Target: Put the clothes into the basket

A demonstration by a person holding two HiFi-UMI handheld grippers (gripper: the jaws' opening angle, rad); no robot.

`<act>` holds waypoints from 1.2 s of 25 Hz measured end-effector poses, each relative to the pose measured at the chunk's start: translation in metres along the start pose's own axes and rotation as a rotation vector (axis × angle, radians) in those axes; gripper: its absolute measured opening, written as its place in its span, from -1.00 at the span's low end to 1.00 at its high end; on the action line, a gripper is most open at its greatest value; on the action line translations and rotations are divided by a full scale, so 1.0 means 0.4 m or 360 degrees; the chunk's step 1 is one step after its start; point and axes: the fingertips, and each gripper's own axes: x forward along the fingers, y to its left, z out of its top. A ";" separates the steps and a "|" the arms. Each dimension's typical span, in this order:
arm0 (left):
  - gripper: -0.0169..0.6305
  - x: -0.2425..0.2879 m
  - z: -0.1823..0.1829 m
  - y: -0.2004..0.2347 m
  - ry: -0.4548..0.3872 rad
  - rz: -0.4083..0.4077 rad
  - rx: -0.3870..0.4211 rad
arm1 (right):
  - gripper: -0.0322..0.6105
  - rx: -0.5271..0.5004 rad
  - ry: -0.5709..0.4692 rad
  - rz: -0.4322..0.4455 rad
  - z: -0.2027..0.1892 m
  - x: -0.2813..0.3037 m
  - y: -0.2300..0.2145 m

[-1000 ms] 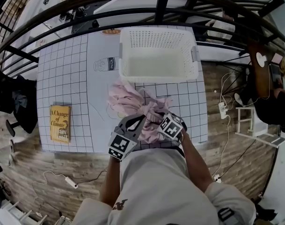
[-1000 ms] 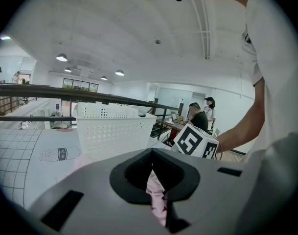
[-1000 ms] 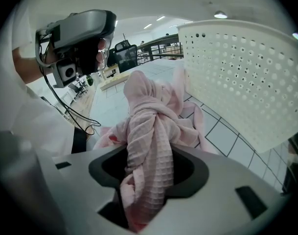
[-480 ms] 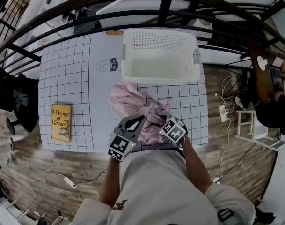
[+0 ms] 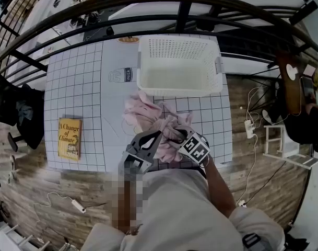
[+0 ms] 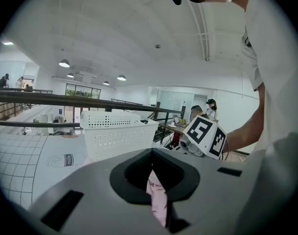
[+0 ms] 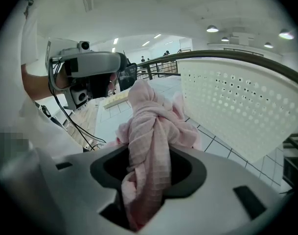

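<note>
A crumpled pink cloth (image 5: 151,118) lies on the gridded table mat near the front edge, just in front of the empty white perforated basket (image 5: 178,88). My right gripper (image 5: 175,136) is shut on a thick twisted bunch of this pink cloth (image 7: 149,146), which fills the space between its jaws. My left gripper (image 5: 156,138) sits close beside it on the left, shut on a thin fold of the same cloth (image 6: 157,199). In the left gripper view the basket (image 6: 117,136) stands ahead over the table.
A yellow book (image 5: 69,138) lies at the mat's left front. A printed bottle picture (image 5: 120,75) is on the mat left of the basket. A dark railing (image 5: 148,7) curves behind the table. Cables and a power strip (image 5: 248,123) lie on the wooden floor to the right.
Both grippers have stayed at the near edge with the pink cloth bunched between them. The head view has shifted slightly, so the scene sits a little lower.
</note>
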 end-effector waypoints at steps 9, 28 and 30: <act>-0.94 -0.030 0.060 -0.003 -0.0089 0.0023 0.0016 | -0.28 -0.0032 -0.0106 -0.0035 0.083 -0.057 0.003; -0.94 -0.085 0.205 -0.023 -0.0234 0.0044 0.0123 | -0.28 -0.0110 -0.0401 -0.0103 0.249 -0.200 0.006; -0.94 -0.086 0.217 -0.028 -0.0254 0.0041 0.0134 | -0.28 -0.0108 -0.0442 -0.0116 0.266 -0.218 0.003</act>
